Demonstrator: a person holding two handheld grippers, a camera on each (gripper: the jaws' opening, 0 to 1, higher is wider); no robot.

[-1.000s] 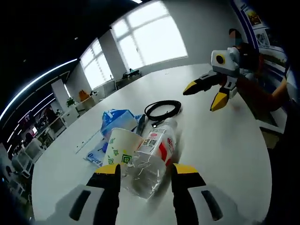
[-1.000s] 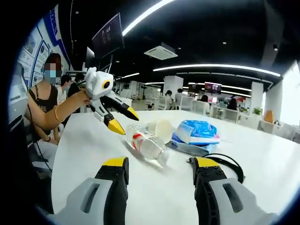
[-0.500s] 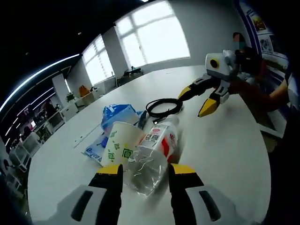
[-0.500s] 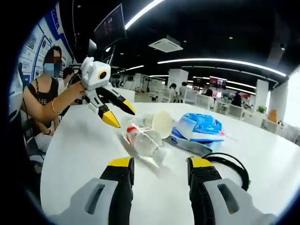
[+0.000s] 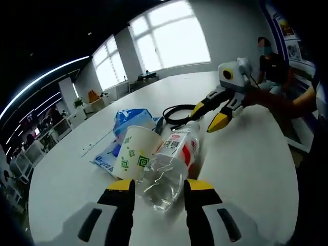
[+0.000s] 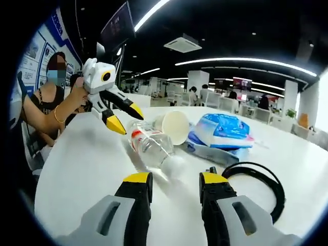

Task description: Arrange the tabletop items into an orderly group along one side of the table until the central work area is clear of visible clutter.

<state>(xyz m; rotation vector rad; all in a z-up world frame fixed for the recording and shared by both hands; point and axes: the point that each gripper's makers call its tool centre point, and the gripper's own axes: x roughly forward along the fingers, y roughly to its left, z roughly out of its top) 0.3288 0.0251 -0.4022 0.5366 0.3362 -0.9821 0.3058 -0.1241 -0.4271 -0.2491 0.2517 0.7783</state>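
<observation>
A crushed clear plastic bottle (image 5: 171, 164) with a red and white label lies on the white table (image 5: 246, 169). Its near end sits between the tips of my left gripper (image 5: 160, 189), which is open and not touching it. A paper cup (image 5: 132, 159) lies on its side against the bottle. Behind the cup are a blue packet (image 5: 128, 120) and a coiled black cable (image 5: 179, 110). The right gripper (image 5: 207, 117) hovers open just past the bottle. In the right gripper view, my right gripper (image 6: 175, 180) is open over the table, short of the bottle (image 6: 151, 148), with the cable (image 6: 256, 179) at its right.
A person's hand holds the left gripper (image 6: 125, 119) over the bottle's far end. The cup (image 6: 174, 125) and blue packet (image 6: 223, 130) lie beyond the bottle. The table edge (image 5: 287, 154) runs down the right, with a seated person behind it.
The right gripper has come in closer to the bottle and cable, and its jaws have narrowed a little. The left gripper has stayed at the bottle's end, still open.
</observation>
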